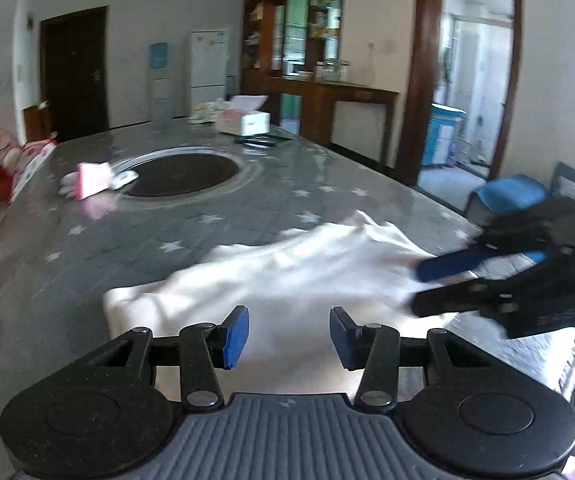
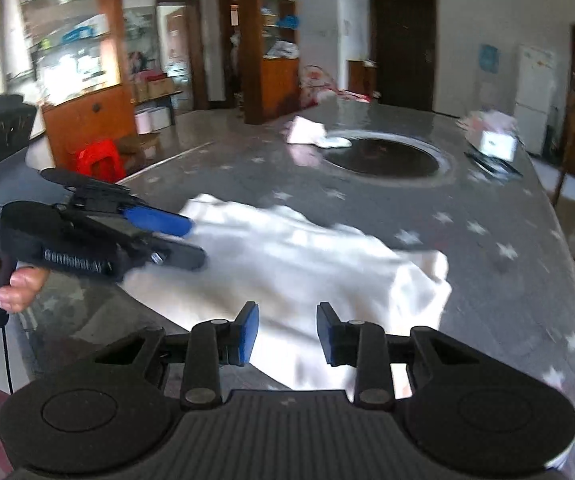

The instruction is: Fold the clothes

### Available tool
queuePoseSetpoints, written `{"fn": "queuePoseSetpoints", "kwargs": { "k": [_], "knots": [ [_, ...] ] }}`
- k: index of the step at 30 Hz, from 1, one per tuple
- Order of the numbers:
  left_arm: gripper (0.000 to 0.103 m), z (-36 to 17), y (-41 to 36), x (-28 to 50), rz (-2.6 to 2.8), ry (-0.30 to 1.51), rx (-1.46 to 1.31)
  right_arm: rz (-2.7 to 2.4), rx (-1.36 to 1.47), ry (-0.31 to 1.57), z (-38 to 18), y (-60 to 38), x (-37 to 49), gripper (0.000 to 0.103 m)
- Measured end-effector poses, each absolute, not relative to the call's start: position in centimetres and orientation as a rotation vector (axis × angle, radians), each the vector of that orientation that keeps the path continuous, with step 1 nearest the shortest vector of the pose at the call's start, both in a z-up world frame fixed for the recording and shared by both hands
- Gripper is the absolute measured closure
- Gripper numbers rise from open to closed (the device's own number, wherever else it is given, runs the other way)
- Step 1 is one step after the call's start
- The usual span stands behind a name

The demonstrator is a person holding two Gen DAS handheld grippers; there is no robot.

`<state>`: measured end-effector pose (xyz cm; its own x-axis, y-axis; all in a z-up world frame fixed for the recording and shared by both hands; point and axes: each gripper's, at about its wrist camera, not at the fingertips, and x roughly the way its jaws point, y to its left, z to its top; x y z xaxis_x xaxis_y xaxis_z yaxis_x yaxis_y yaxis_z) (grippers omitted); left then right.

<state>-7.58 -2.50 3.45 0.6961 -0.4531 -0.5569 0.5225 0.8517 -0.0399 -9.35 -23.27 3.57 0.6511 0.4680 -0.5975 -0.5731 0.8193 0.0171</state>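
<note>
The bench (image 1: 87,248) carries a white garment (image 1: 287,276), rumpled and partly doubled, just ahead of both tools. The left hand-held gripper (image 1: 288,338) and the right hand-held gripper (image 2: 286,334) are released, grasping nothing. A fold seems in hand; whether early or late is unclear. Readable writing: "GENROBOT.AI", blurred, on the left tool.
</note>
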Motion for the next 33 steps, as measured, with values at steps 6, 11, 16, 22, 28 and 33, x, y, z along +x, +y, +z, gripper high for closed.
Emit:
{"fn": "queuePoseSetpoints", "kwargs": {
  "k": [6, 11, 16, 22, 28, 33],
  "knots": [
    [0.055, 2.0, -3.5, -8.1, -0.552, 0.607, 0.164, 0.594, -0.264, 0.632, 1.9, -21.2, -9.4, 0.072],
    [0.053, 1.6, -3.5, -8.4, -0.552, 0.583, 0.191, 0.58, -0.248, 0.639, 2.1, -21.7, -9.3, 0.072],
    [0.052, 1.6, -3.5, -8.3, -0.549, 0.587, 0.186, 0.506, -0.156, 0.665, 2.9, -24.6, -7.9, 0.072],
    [0.051, 1.6, -3.4, -8.1, -0.545, 0.593, 0.177, 0.456, -0.112, 0.713, 2.1, -26.4, -5.3, 0.072],
    [0.051, 1.6, -3.4, -8.1, -0.54, 0.595, 0.178, 0.425, -0.09, 0.724, 1.7, -27.0, -2.3, 0.071],
    [0.049, 1.7, -3.0, -7.9, -0.539, 0.606, 0.162, 0.404, -0.08, 0.731, 1.5, -27.2, -0.3, 0.071]
  ]
}}
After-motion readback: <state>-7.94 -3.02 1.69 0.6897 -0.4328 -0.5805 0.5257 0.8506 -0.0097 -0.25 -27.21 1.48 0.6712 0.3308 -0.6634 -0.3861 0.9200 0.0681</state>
